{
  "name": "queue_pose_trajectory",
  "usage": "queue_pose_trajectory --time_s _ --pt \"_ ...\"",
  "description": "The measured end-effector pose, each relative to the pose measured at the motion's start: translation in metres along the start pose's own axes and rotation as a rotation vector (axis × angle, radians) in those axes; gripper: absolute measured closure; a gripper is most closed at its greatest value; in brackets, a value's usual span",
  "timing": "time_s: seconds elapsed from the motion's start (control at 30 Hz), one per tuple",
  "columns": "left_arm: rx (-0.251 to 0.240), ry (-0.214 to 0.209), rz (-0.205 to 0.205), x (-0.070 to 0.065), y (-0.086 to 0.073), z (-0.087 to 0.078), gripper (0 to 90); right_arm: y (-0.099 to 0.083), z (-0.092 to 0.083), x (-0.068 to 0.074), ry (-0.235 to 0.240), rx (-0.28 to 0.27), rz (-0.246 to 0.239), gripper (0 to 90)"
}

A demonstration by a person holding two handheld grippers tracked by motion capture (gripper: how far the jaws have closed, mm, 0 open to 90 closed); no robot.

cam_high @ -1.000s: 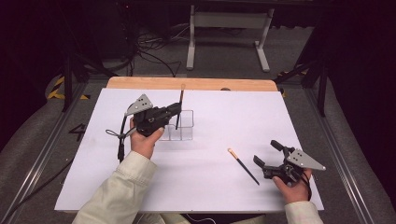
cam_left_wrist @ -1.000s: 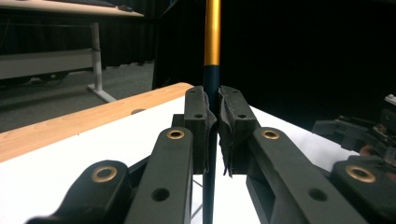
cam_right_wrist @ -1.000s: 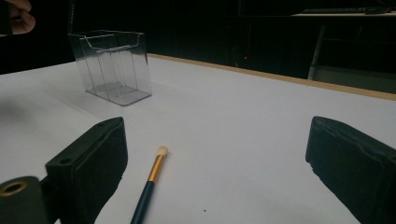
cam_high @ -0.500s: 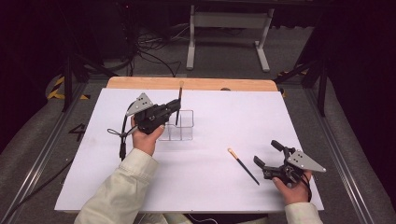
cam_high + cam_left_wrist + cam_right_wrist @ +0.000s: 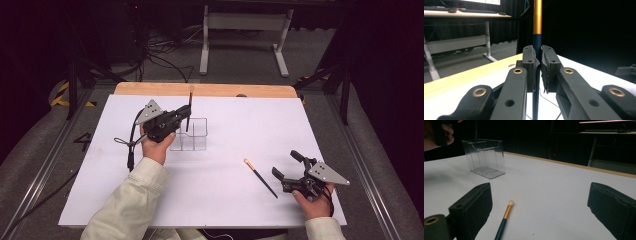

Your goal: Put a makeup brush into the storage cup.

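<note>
The brush (image 5: 537, 42) clamped upright has a glossy dark handle and a shiny gold metal collar. The pads (image 5: 530, 67) gripping it look like matt black rubber, frayed at the edges, on smooth plastic arms with brass-coloured rivets. The organiser (image 5: 485, 157) is clear glossy plastic. The table (image 5: 260, 90) shows pale wood under a matt white sheet (image 5: 240, 200).

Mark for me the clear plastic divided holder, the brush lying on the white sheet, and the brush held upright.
Clear plastic divided holder (image 5: 486, 157), right gripper view, front wall.
Dark gold-banded brush lying flat (image 5: 260, 176), high view, mid-handle.
Dark gold-banded brush held upright (image 5: 537, 17), left gripper view, gold band.
</note>
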State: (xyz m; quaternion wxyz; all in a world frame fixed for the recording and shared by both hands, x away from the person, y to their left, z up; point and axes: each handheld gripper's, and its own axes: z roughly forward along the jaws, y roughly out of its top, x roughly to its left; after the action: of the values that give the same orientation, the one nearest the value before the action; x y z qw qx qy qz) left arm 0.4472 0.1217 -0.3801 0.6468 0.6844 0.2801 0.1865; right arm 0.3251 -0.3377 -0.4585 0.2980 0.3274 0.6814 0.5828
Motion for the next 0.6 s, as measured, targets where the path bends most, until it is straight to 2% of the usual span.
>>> queue_pose_trajectory --time_s 0.2,0.33,0.53,0.6 --pt "0.013 0.013 0.013 0.002 -0.004 0.003 82.3 0.000 0.000 0.000 0.001 0.002 0.000 6.3" --pt "0.041 0.022 0.006 0.004 -0.009 0.006 82.3 0.000 0.000 0.000 0.001 0.000 0.002 6.3" --pt "0.055 0.020 -0.010 0.004 -0.012 0.007 82.3 0.000 0.000 0.000 0.002 0.000 0.003 6.2" --pt "0.062 0.023 0.006 0.003 -0.013 0.008 82.3 0.000 0.000 0.000 0.003 0.001 0.001 6.2"
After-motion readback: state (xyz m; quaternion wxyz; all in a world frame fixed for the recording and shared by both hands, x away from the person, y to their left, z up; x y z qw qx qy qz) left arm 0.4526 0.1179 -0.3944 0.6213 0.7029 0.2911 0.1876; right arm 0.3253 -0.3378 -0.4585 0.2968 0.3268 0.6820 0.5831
